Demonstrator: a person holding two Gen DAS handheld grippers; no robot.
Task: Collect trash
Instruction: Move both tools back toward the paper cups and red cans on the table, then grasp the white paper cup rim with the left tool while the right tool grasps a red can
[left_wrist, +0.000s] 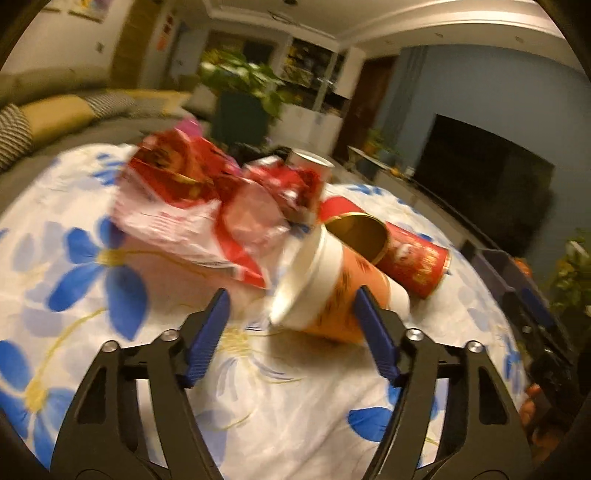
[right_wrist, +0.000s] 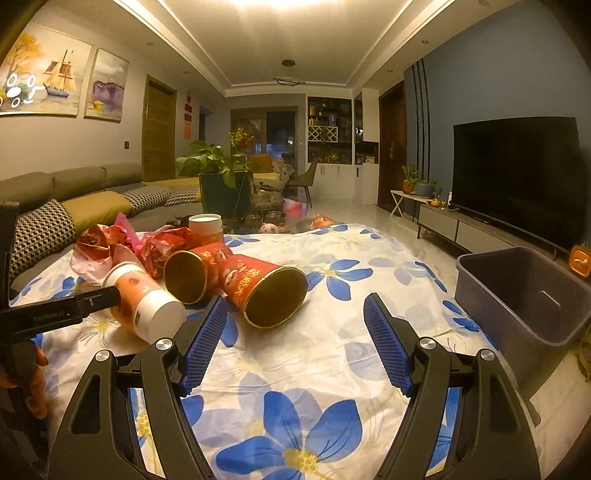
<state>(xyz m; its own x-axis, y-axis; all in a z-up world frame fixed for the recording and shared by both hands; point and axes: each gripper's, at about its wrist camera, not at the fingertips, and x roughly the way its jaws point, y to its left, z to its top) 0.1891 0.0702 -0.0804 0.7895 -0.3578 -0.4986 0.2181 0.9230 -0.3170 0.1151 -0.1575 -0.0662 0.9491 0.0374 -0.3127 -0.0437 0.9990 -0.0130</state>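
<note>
Orange cup (left_wrist: 332, 291) lay on its side on the floral cloth (left_wrist: 280, 406) at centre frame of the left wrist view, its long axis slanting from rim at left to base at right. Left gripper (left_wrist: 291, 308) had jaws apart, the cup just ahead between the tips, contact unclear through blur. Right gripper (right_wrist: 293, 317) stood apart and empty, nearer the red cans (right_wrist: 258, 291). Bin (right_wrist: 524, 295) sat at right edge, partly cut off
</note>
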